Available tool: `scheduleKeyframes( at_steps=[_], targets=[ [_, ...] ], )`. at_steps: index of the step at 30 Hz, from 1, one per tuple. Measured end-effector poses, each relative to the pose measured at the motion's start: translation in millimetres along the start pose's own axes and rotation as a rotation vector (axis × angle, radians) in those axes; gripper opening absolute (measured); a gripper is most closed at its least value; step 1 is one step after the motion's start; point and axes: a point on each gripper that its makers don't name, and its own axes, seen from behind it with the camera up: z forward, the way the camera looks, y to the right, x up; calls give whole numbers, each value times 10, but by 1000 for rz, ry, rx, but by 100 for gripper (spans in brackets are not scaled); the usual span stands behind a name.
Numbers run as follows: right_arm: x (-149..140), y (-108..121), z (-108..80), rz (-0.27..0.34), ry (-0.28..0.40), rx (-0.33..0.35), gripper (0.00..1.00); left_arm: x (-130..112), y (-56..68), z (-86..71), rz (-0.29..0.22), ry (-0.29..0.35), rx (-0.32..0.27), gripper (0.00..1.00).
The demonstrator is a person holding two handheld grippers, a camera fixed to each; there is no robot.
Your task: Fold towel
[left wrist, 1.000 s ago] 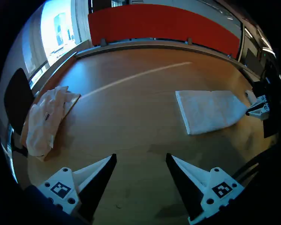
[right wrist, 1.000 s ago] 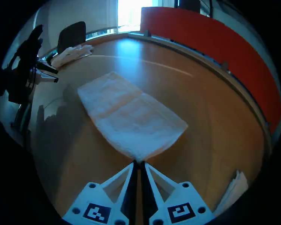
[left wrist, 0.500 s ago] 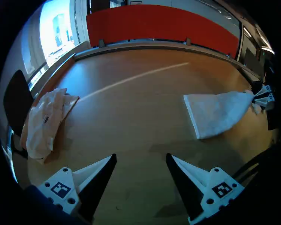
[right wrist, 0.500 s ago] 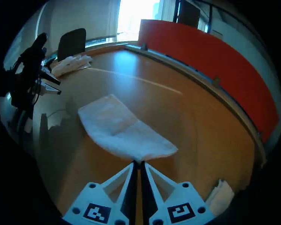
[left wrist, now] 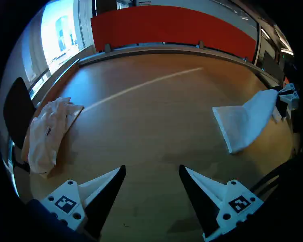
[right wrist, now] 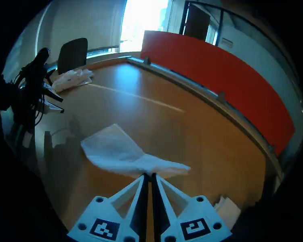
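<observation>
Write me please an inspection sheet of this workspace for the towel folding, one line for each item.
Surface: wooden table, a pale line across it.
Job's things: white towel, one end on the table, the other end raised.
Clutter: crumpled white cloth pile at the table edge; white folded item at another edge, kind unclear.
Grippers: left hand-held gripper open, holds nothing; right hand-held gripper shut on the towel's end.
Cables: dark loops by the left hand-held gripper, probably cables.
Surroundings: red partition, black chair, bright window.
</observation>
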Motion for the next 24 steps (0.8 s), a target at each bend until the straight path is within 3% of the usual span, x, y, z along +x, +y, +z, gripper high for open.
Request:
scheduleKeyframes(
  at_steps=[9, 24],
  targets=[
    [36, 41, -61, -19, 2, -5, 5, 32, 33, 17, 4, 3, -2, 98],
    [275, -170, 90, -55, 34, 51, 5, 72, 19, 4, -6, 11, 4, 98]
  ],
)
